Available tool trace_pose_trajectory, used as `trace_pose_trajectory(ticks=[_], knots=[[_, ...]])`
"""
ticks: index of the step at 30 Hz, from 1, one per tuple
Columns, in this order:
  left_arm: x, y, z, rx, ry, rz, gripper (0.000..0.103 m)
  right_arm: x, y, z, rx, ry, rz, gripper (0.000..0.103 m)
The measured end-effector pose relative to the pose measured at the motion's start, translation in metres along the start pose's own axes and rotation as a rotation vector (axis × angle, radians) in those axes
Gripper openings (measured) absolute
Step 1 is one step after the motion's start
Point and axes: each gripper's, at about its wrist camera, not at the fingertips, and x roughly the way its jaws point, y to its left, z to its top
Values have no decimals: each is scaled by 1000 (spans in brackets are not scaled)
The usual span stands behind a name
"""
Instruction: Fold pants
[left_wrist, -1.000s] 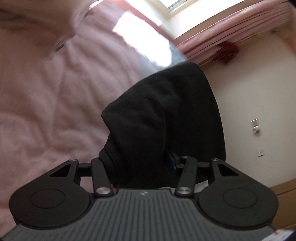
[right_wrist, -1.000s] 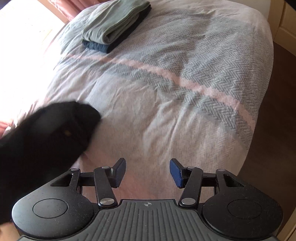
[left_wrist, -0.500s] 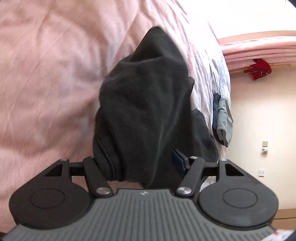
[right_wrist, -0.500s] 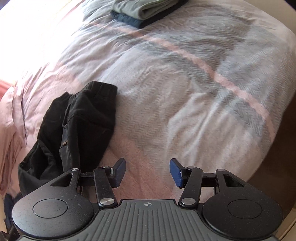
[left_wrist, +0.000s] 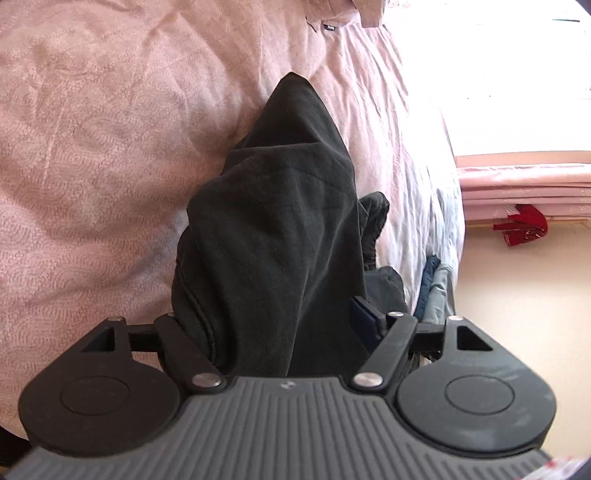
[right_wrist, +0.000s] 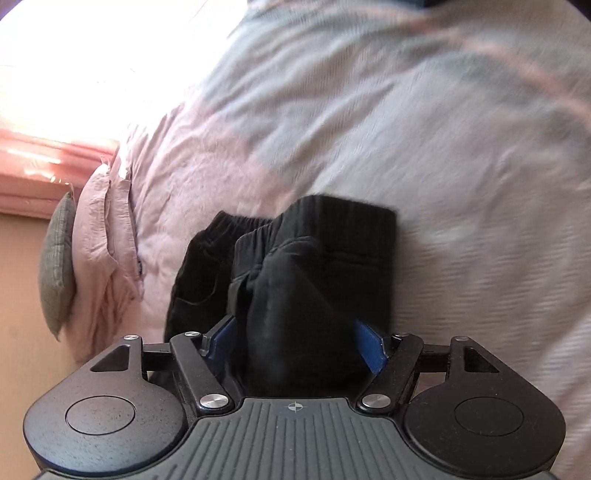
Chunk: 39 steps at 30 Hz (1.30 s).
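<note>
A pink-and-grey bedspread (right_wrist: 443, 147) gives a flat folding surface. On it the black pants (right_wrist: 317, 266) lie bunched, waistband outermost. The left gripper (left_wrist: 280, 325) clamps a fabric bunch; the right gripper (right_wrist: 295, 343) straddles another fold, jaws wide, likely to spread them.

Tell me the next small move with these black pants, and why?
Probably close the right tool on the bunched cloth between its blue pads. The left tool already grips the black pants, which lie crumpled on the bed cover, waistband rumpled. A second grip would let you lift and spread them flat before any fold.
</note>
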Motion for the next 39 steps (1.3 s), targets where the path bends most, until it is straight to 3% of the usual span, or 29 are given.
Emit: trace_pose_trajectory(ticks=[1, 2, 3, 5, 8, 11, 13, 15, 18, 20, 22, 24, 27, 31, 35, 39], knots=[[0, -4, 2, 5, -9, 9, 70, 11, 2, 5, 7, 23, -8, 1], [4, -8, 1, 21, -20, 22, 70, 16, 6, 11, 6, 38, -49, 1], [6, -15, 5, 40, -30, 32, 70, 14, 8, 15, 19, 30, -30, 1], [8, -36, 14, 85, -44, 32, 70, -8, 14, 20, 21, -40, 106, 1], [12, -85, 32, 189, -67, -30, 72, -71, 13, 28, 113, -203, 316, 1], [25, -155, 41, 362, -66, -150, 72, -140, -6, 35, 162, -386, 411, 1], [39, -190, 29, 446, -9, -241, 79, -184, -18, 39, 147, -503, 385, 1], [67, -204, 1, 492, 137, -283, 85, -219, -35, 44, 163, -597, 288, 1], [96, -176, -50, 537, 253, -146, 85, -247, -71, 49, 204, -644, 147, 1], [98, -141, -70, 461, 300, -55, 84, -248, -95, 47, 237, -600, 31, 1], [86, -112, -74, 390, 294, 31, 84, -237, -123, 38, 306, -553, -65, 1], [68, -100, -64, 371, 243, 128, 84, -228, -151, 25, 380, -538, -88, 1], [56, -110, -35, 380, 139, 208, 84, -225, -181, 10, 470, -514, -120, 1], [92, -143, 6, 336, 50, 282, 92, -230, -187, 18, 436, -495, -125, 1], [155, -145, 46, 196, 66, 289, 95, -235, -185, 16, 403, -477, -118, 1], [208, -126, 52, 132, 123, 360, 94, -232, -191, 14, 427, -463, -128, 1]])
